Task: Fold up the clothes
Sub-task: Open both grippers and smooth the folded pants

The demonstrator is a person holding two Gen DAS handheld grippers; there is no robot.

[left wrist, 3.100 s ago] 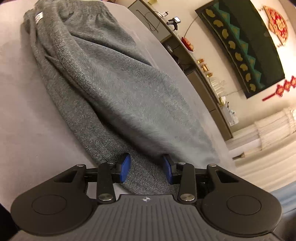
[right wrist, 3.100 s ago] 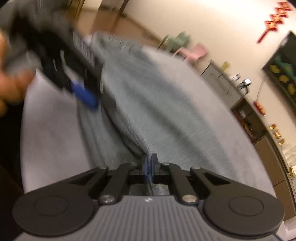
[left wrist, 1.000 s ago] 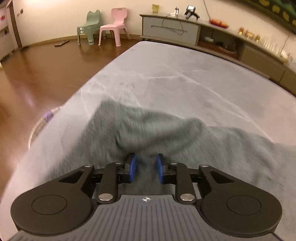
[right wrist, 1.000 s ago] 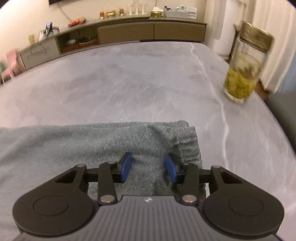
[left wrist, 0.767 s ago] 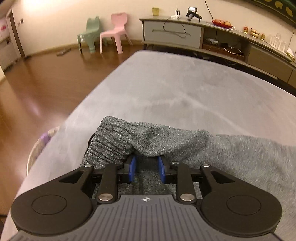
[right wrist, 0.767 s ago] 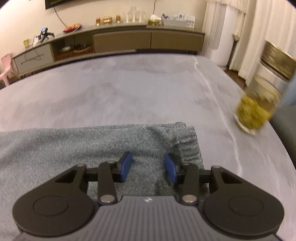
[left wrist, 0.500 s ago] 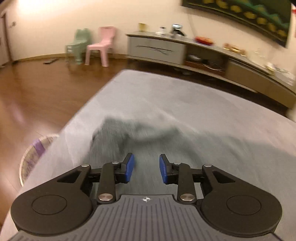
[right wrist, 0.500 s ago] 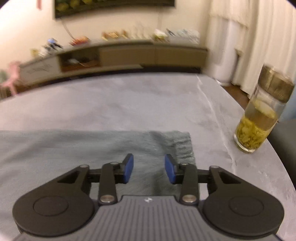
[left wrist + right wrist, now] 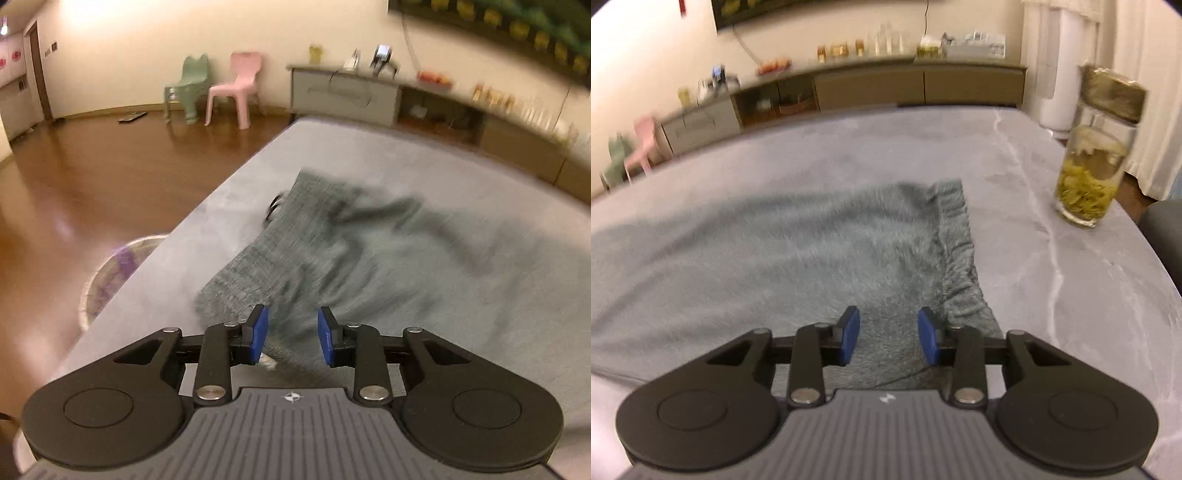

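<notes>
Grey knit trousers [image 9: 812, 254] lie spread flat on the pale stone-look worktop [image 9: 1071, 295], one ribbed end under each hand. The left gripper [image 9: 291, 334] hangs over the cuff end near the worktop's edge, its jaws spread and pinching nothing, with cloth showing in the gap below them. The right gripper [image 9: 888, 334] hovers over the gathered waistband end; its jaws have just been closing a little, yet they stand apart with only flat fabric beneath and nothing clamped. A glass jar [image 9: 1093, 162] of yellow-green tea stands to the right, well apart from the cloth. The left view is smeared, so the exact lie of the cuff is hard to read; it may be slightly rumpled. This looks like a pause between folds, with the garment laid out and let go. The next move probably calls for lowering both jaws onto an edge, pinching it, and carrying one end over the other while keeping clear of the jar.
</notes>
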